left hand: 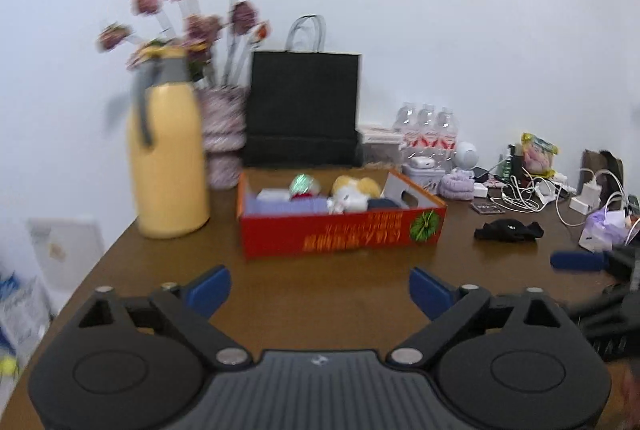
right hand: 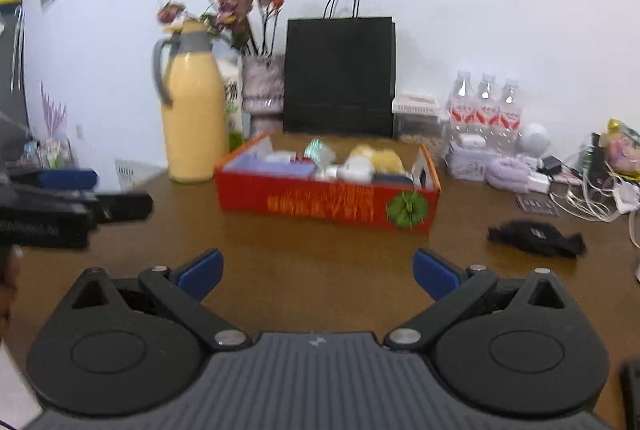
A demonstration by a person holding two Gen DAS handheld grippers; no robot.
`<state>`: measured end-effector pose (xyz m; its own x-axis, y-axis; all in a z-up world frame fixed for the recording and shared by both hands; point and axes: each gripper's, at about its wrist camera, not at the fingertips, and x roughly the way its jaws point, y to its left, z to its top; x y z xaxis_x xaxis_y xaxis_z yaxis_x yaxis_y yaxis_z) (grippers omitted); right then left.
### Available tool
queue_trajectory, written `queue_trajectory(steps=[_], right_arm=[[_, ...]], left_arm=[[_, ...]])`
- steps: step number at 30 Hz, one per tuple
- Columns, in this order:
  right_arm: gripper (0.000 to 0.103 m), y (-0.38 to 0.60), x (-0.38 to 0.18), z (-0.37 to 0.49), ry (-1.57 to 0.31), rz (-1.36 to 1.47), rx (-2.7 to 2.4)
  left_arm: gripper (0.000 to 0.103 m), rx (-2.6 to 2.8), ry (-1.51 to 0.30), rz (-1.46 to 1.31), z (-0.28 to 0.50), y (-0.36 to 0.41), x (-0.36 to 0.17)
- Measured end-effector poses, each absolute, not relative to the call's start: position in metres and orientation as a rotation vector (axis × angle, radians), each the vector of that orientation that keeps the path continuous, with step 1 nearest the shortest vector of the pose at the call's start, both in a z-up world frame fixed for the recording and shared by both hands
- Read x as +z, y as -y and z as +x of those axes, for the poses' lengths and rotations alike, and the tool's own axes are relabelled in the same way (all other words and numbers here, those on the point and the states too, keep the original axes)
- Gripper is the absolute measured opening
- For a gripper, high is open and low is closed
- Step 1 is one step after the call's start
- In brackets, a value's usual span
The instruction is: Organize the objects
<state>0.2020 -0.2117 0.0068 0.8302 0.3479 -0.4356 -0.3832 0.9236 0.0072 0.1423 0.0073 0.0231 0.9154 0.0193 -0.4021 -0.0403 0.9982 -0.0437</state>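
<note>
From the left wrist we look along our left hand-held gripper (left hand: pixel 320 290), whose jaws stand spread wide with nothing but bare worktop (left hand: pixel 340 282) between the blue pads. Straight ahead sits the red box (left hand: pixel 342 228), already holding a plush toy (left hand: pixel 354 192) and other small things too blurred to name. A yellow jug (left hand: pixel 168 158) stands just left of it, with a vase of flowers (left hand: pixel 222 138) behind. A black cloth item (left hand: pixel 508 231) lies loose to the right of the box, apart from it. From the right wrist we see our right hand-held gripper (right hand: pixel 318 272), likewise fully spread and empty, pointed at the same box (right hand: pixel 326 204). The black cloth item (right hand: pixel 536 232) lies right of it, and a tangle of white cables (right hand: pixel 588 200) lies beyond that. It looks to us like the loose piece left to put away. The risk we judge from here is that reaching for the cloth could snag the cables nearby. A sideways sweep of the left gripper could also knock the tall jug or the vase. The cloth is limp, so a shallow pinch might let it slip out over the worktop.
</note>
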Motion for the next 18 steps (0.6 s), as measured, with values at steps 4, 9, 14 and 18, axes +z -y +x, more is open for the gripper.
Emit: queue_trajectory(steps=[4, 9, 14, 18], right_arm=[[0.103, 0.207, -0.004, 0.148, -0.525, -0.040, 0.392], [0.103, 0.210, -0.014, 0.087, -0.577, -0.014, 0.333], [0.103, 0.203, -0.019, 0.067, -0.669, -0.033, 0.245], [0.103, 0.204, -0.013, 0.055, -0.654, -0.004, 0.259]], left_arm=[[0.100, 0.043, -0.493, -0.016, 0.086, -0.007, 0.018], [0.103, 0.139, -0.540, -0.100, 0.030, -0.015, 0.001], [0.103, 0.150, -0.549, -0.072, 0.015, -0.008, 0.008], [0.103, 0.141, -0.527, -0.043, 0.003, -0.002, 0.012]])
